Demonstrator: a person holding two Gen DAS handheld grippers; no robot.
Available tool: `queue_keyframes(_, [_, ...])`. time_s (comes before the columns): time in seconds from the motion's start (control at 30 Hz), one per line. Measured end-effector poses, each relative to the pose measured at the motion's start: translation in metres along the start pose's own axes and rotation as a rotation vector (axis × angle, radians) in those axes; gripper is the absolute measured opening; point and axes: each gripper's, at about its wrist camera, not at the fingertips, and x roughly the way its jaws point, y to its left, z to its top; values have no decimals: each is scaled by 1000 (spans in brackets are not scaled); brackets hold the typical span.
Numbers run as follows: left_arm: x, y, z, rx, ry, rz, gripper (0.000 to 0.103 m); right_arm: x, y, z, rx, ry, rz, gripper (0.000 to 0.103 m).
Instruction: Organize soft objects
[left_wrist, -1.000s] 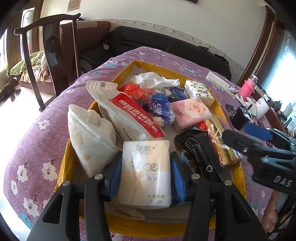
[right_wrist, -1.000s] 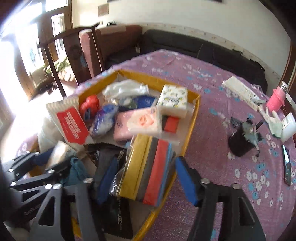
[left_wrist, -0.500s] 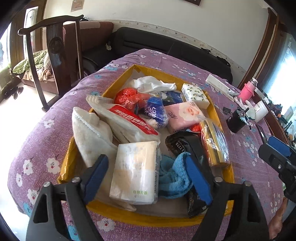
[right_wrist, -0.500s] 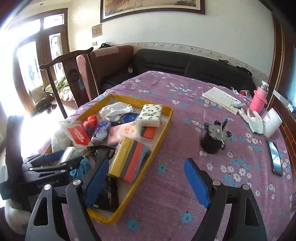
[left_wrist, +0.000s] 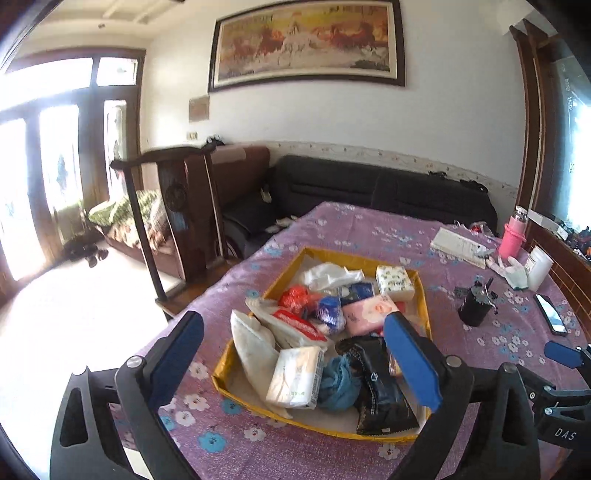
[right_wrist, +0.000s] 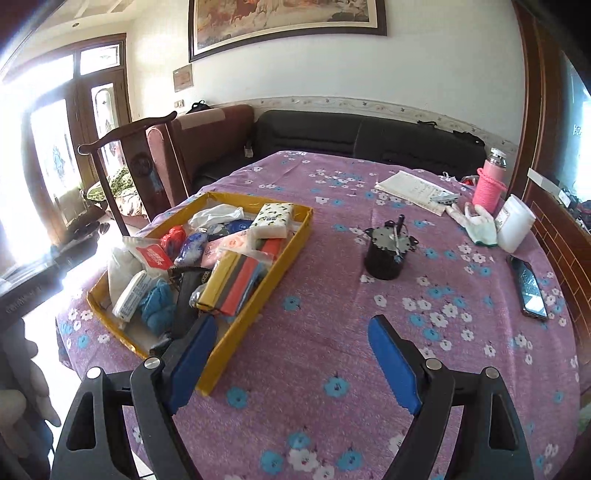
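Jaws: your left gripper (left_wrist: 295, 363) stands wide open with nothing between its blue pads, and your right gripper (right_wrist: 291, 363) is likewise spread and empty. Both hang above the table's near edge, clear of the load.

Load: the soft things sit together in the yellow tray (right_wrist: 258, 302) on the purple flowered tablecloth (right_wrist: 332, 332). At the near end, a white tissue pack (left_wrist: 295, 376) lies beside a crumpled blue cloth (left_wrist: 338, 382), with a black pouch (left_wrist: 384, 391) to their right. A white sack (left_wrist: 251, 347) leans against the left wall, probably because it is too tall to lie flat. A striped bundle (right_wrist: 236, 280) in clear wrap rests along the right wall, overlapping the pink tissue pack (right_wrist: 229, 245). At the far end are a patterned tissue pack (right_wrist: 275, 219) and a white bag (right_wrist: 218, 214).

Judgement: the tray looks full, and the task reads as nearly finished.

Off-task: black cup (right_wrist: 386, 254), phone (right_wrist: 532, 288), pink bottle (right_wrist: 491, 182) and glove (right_wrist: 476, 221) sit well apart on the right. You need not touch them.
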Motion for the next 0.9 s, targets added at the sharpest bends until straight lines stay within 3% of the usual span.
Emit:
queue_keyframes(0.17, [-69,-18,4,34,-283,127,103,-24,-10,-10,12,-48,-18,91])
queue_keyframes(0.27, [-80,-36,-3,104,-324,186,103,-34,-15,-19,20,-63,-16,92])
queue_keyframes(0.4, [-66,-58,-13,199,-224,156,103,-41,-14,-30,9,-65,-17,92])
queue_keyframes(0.5, [-48,-62,-18,156,-102,48,103,-40,-9,-36,-29,-57,-27,93])
queue_keyframes(0.63, [-20,-62,-25,93,29,-19,103,-31,3,-45,-108,-30,-64,94])
queue_keyframes(0.8, [5,-58,-37,31,160,-65,103,-17,10,-49,-147,-3,-71,94])
queue_keyframes(0.9, [14,-53,-40,8,201,-62,103,-9,11,-45,-148,9,-65,94])
